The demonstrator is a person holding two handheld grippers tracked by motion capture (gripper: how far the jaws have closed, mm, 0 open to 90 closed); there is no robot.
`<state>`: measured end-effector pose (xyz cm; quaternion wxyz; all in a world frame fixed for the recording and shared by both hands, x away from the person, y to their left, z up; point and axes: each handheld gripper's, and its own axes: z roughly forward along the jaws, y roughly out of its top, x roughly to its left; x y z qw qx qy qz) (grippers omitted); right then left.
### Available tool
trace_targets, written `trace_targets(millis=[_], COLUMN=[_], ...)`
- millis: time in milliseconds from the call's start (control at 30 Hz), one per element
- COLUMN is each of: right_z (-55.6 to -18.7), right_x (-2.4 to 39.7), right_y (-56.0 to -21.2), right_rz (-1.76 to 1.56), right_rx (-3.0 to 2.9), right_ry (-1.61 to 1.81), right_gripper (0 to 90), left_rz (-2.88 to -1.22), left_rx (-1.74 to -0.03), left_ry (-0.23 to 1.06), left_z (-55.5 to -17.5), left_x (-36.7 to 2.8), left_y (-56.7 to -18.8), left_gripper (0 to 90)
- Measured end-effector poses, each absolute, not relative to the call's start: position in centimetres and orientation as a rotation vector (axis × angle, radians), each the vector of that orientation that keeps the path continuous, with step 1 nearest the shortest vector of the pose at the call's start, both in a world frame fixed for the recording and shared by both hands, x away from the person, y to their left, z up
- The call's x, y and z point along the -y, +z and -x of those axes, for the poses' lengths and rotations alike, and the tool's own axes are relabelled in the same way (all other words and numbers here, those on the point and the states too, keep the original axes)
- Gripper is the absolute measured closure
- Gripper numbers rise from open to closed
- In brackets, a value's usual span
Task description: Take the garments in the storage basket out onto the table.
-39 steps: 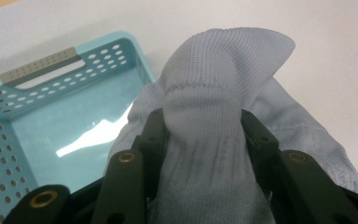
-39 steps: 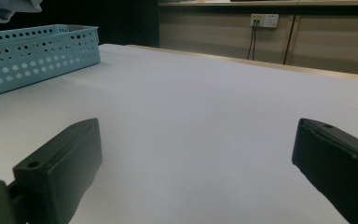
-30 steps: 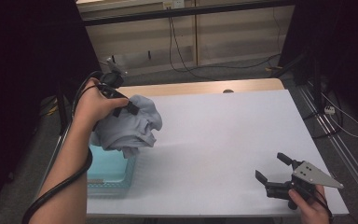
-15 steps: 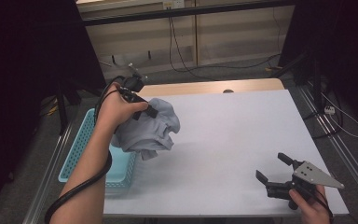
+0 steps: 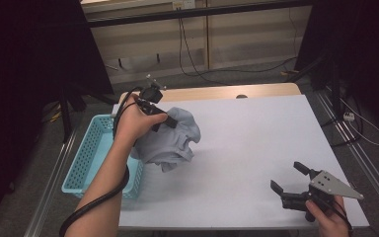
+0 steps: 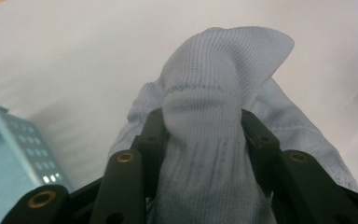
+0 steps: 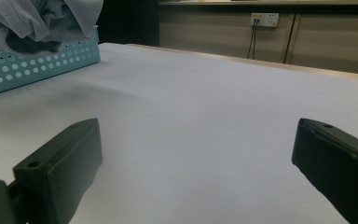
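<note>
We hold the left gripper (image 5: pixel 170 121) above the left part of the table (image 5: pixel 256 143), with its jaws clamped on a bunched fold of a light blue-grey garment (image 5: pixel 170 140). In the left gripper view, the ribbed knit of the garment (image 6: pixel 209 140) fills the gap between both black jaws and bulges out above them, so the grip is firm. The rest of the cloth hangs below the gripper in loose folds, just above the white table surface and beside the near right corner of a turquoise basket (image 5: pixel 91 158). Whether the lowest fold touches the table cannot be determined.

The basket stands at the left edge of the table, and its perforated wall (image 7: pixel 37 65) appears in the right gripper view with the garment (image 7: pixel 42 18) hanging in front of it.

We hold the right gripper (image 5: pixel 288 185) low over the near right corner of the table, well apart from the garment. Its jaws stand wide with nothing between them, and the bare table (image 7: pixel 205 121) shows in the gap.
</note>
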<state>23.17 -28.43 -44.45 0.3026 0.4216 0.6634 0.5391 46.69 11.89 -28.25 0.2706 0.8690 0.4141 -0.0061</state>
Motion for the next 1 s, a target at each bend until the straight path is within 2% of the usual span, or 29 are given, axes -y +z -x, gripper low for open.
trace_targets(millis=[1000], right_z=[-23.2], right_x=[28.3], right_y=[-44.5], right_rz=[-1.109], right_rx=[-1.77], right_ry=[1.426], right_gripper=[1.3], left_rz=[-2.283], left_rx=[-1.016], left_ry=[-0.03], left_z=[-45.9], left_x=[-8.7], left_y=[-32.5], left_gripper=[58.7])
